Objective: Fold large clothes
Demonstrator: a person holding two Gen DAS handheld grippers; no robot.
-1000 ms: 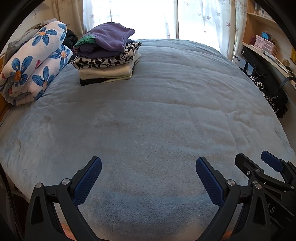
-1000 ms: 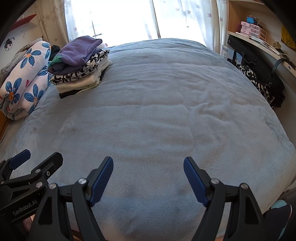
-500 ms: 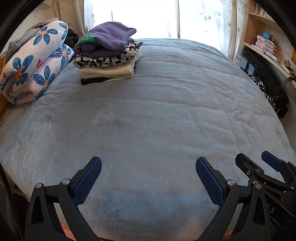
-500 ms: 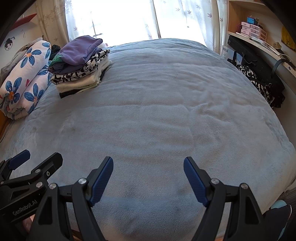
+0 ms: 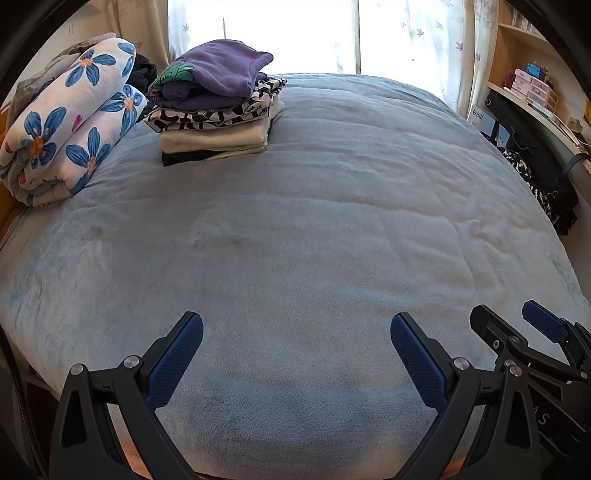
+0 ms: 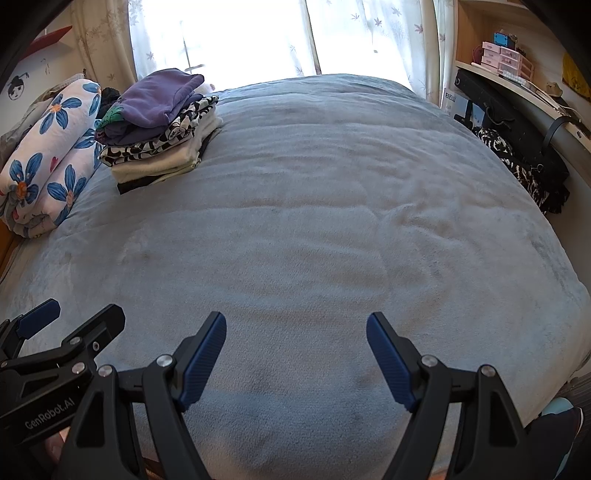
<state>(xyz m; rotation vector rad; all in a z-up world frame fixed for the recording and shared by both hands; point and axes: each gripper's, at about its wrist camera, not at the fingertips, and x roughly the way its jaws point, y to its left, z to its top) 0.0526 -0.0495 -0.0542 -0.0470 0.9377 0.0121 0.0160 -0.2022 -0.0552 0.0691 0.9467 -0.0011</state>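
Observation:
A stack of folded clothes (image 5: pixel 218 110) (image 6: pixel 162 136), purple on top over black-and-white and cream pieces, sits at the far left of a bed covered by a light blue blanket (image 5: pixel 295 240) (image 6: pixel 295 240). My left gripper (image 5: pixel 295 325) hovers open over the blanket's near edge with nothing between its blue pads. My right gripper (image 6: pixel 295 325) is open too, side by side with the left and holding nothing. The right one's fingers (image 5: pixel 543 325) show at the right edge of the left wrist view, and the left one's fingers (image 6: pixel 40 317) at the left edge of the right wrist view.
A rolled white quilt with blue flowers (image 5: pixel 62 136) (image 6: pixel 48 155) lies beside the stack at the left. A bright curtained window (image 5: pixel 295 33) stands behind the bed. Shelves with small boxes (image 6: pixel 506 59) and dark bags (image 6: pixel 517 158) line the right side.

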